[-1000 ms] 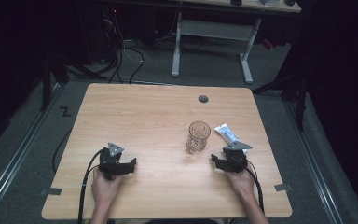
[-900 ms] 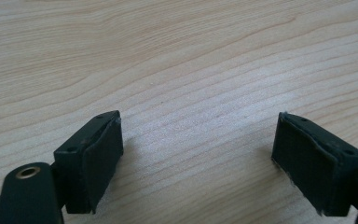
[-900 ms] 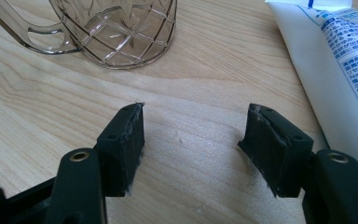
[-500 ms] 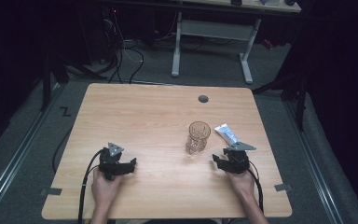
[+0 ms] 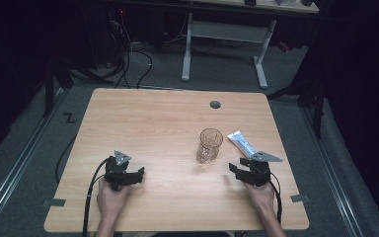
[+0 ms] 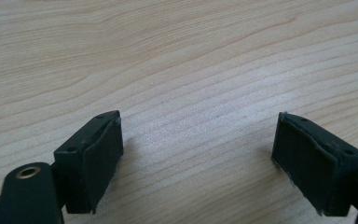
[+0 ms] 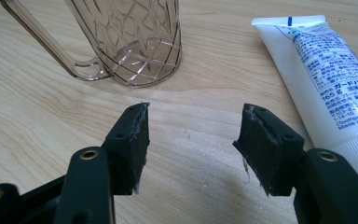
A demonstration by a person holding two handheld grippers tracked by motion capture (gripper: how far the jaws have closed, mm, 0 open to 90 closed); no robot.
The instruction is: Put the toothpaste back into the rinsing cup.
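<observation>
While your right tool is resting low at the lower right of the high view, its jaws are standing apart with nothing between them. One clear plastic mug is standing upright near the jaw tips, at the upper left of the right gripper view, its handle reaching left. One white toothpaste tube is lying just beside the right-hand jaw, cap end nearest you. Your left tool is sitting at the lower left of the high view, well apart from both things, jaws spread wide over the bare tabletop.
</observation>
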